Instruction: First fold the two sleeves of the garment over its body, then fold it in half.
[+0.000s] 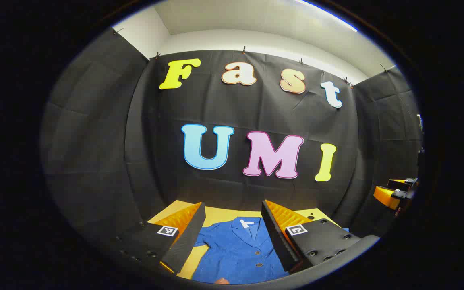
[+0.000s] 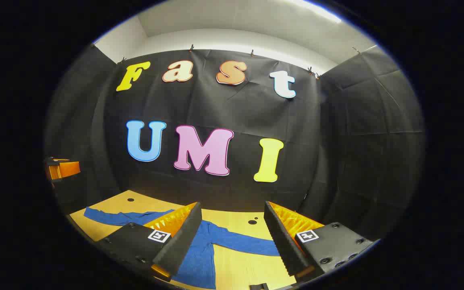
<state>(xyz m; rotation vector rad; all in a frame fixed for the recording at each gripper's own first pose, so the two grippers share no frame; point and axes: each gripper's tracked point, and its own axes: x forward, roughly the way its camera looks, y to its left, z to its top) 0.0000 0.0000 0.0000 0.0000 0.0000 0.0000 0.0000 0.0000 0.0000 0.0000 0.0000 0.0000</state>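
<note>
Left claw (image 1: 232, 237) and right claw (image 2: 232, 237), both wide open and empty, hover above the blue shirt (image 1: 236, 253) lying flat on the tabletop (image 2: 240, 270), sleeves spread sideways; the right claw looks nearer one outstretched sleeve (image 2: 244, 241), just ahead below it.

The booth's back wall (image 1: 256, 121) is faced from above the table (image 2: 232, 221) in both gripper views. The garment (image 1: 236, 249) is shared, seen centrally in the left gripper view and from its right side in the other.

Bright overhead strip — edges perhaps warped.
</note>
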